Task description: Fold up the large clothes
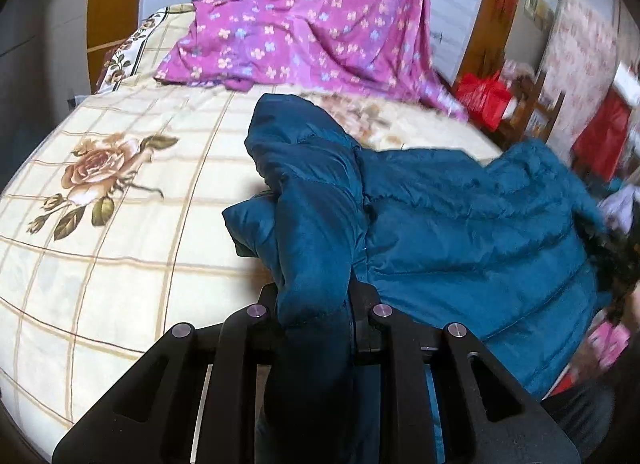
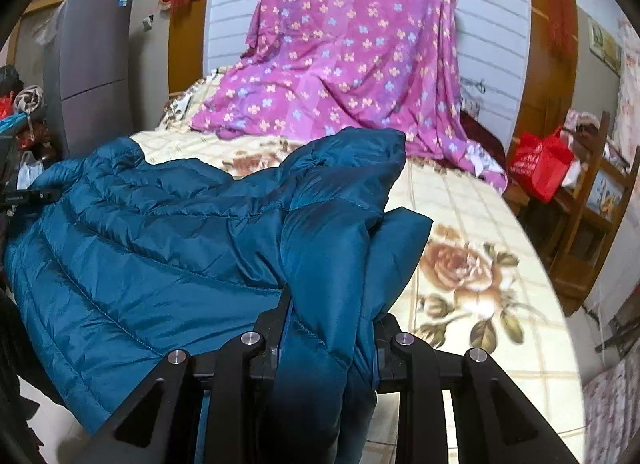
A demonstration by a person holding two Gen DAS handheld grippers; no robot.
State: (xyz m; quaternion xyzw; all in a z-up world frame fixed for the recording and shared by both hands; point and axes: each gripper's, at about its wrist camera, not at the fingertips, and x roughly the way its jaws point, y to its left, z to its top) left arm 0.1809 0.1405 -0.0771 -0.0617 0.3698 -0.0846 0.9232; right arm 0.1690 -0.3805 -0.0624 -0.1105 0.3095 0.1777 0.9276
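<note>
A teal quilted puffer jacket [image 1: 460, 216] hangs between my two grippers above the bed. My left gripper [image 1: 314, 304] is shut on a bunched edge of the jacket, and the fabric spills over its fingers. In the right wrist view the jacket [image 2: 152, 236] spreads to the left. My right gripper [image 2: 328, 328] is shut on another bunched edge of it. The fingertips of both grippers are hidden by the fabric.
The bed has a cream checked sheet with rose prints [image 1: 120, 200], also in the right wrist view [image 2: 480, 264]. A purple flowered cloth [image 1: 320, 16] drapes at the head of the bed. A wooden shelf with a red bag [image 2: 540, 164] stands to the right. A grey fridge [image 2: 96, 64] stands left.
</note>
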